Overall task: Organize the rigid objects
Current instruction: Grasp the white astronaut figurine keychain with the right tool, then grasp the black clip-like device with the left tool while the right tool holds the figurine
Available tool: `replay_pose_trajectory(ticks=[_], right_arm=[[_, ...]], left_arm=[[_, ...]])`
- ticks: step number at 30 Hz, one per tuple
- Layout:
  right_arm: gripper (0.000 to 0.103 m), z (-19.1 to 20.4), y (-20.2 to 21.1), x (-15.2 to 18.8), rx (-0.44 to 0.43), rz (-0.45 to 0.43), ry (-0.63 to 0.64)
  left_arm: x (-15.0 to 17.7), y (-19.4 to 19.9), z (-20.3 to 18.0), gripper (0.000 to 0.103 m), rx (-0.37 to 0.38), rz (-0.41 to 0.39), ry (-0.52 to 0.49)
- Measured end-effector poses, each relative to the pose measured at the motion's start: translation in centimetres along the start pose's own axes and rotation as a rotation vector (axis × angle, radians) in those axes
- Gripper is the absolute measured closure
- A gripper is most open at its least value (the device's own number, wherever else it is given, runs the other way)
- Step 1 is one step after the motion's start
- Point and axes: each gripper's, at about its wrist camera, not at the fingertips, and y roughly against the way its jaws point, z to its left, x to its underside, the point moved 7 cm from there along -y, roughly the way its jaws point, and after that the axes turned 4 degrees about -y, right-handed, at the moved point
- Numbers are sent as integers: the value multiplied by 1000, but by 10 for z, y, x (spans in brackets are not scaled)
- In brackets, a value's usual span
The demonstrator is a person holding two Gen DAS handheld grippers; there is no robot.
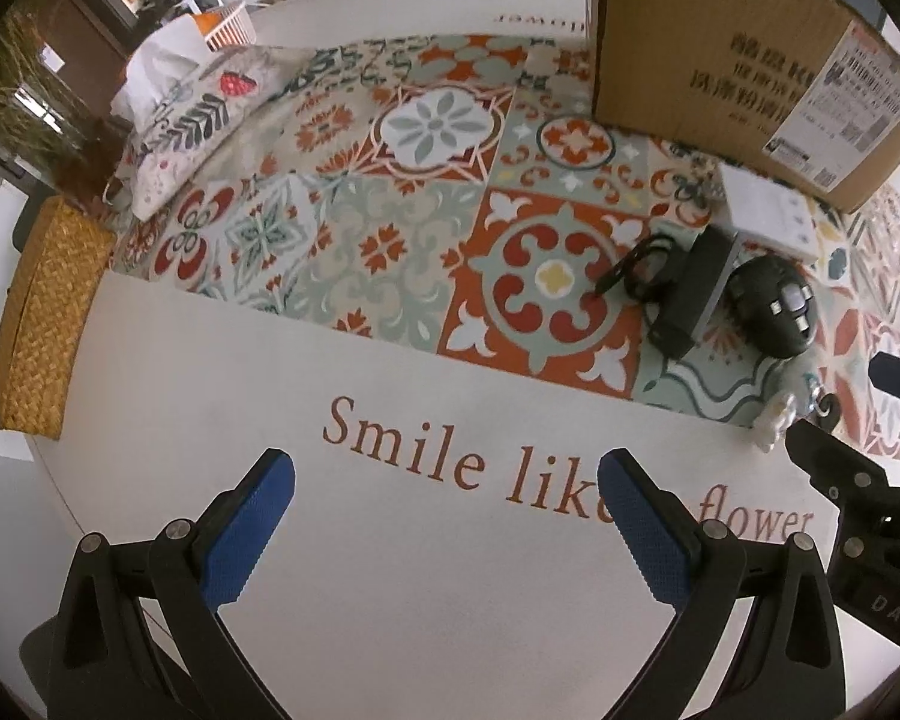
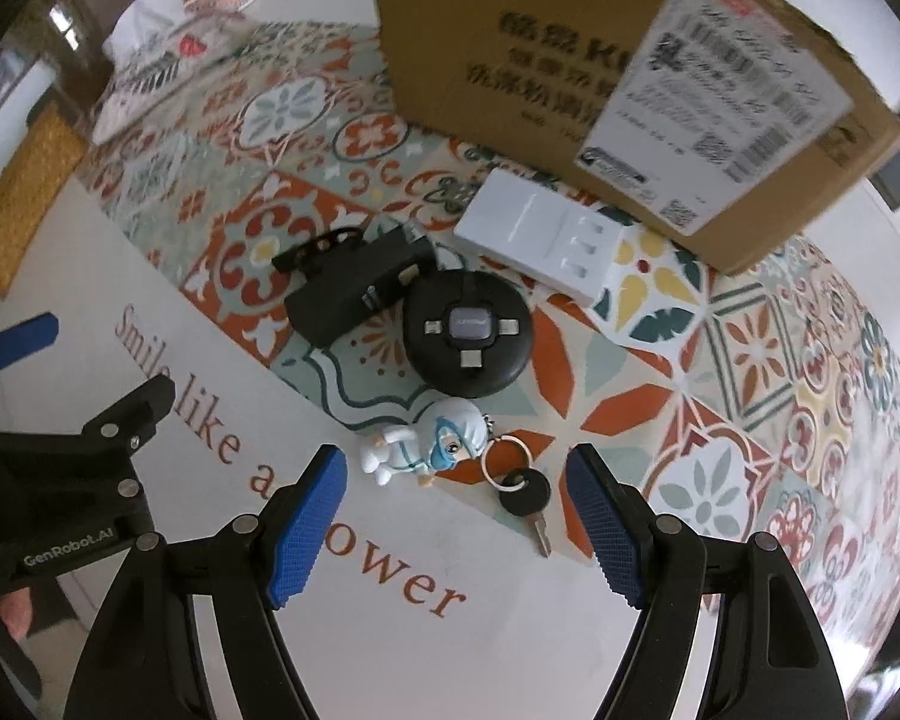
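A white, glossy figurine keychain (image 2: 427, 443) with a metal ring and black-headed key is lying at centre frame; both the right hand-held gripper (image 2: 456, 516) and left hand-held gripper (image 1: 447, 531) are hanging spread, empty, over the bench (image 2: 150, 276).

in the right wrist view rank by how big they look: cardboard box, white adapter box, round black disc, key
1. cardboard box
2. white adapter box and round black disc: look about alike, so unranked
3. key, though nearest the camera
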Motion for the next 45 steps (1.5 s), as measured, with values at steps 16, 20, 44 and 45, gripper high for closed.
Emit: replay_pose_trajectory(ticks=[16,20,44,45], right_arm=[[44,15,-35,-4,-38,47,68],[46,14,-34,-2,-41,36,47],[46,-37,13,21,-11,-50,-349],[46,-37,12,20,-10,-49,-358]], left_arm=[[4,-19,1,0,-21,54,-7],[3,-19,1,0,-17,51,-12],[-34,-1,-47,6,189,-104,-231],[-36,-2,-50,7,199,-110,-251]])
